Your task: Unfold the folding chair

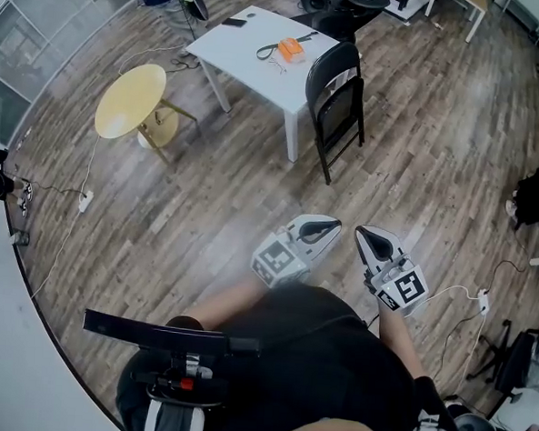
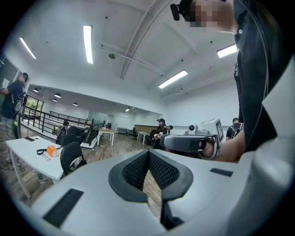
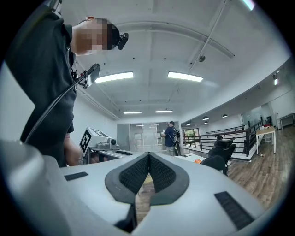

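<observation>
Currently: approach step, nothing gripped.
Chair: black metal folding chair (image 1: 338, 100) just beside white square bench (image 1: 252, 59), well apart from both grippers.
Left hand-held gripper (image 1: 331, 227), right hand-held gripper (image 1: 363, 234): jaws closed, empty.
Next: get near, open jaws, grip backrest.

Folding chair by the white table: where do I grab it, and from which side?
Probably the curved backrest top of the folding chair, coming from the side nearest you: it stands folded and upright, with the white table close behind it.
</observation>
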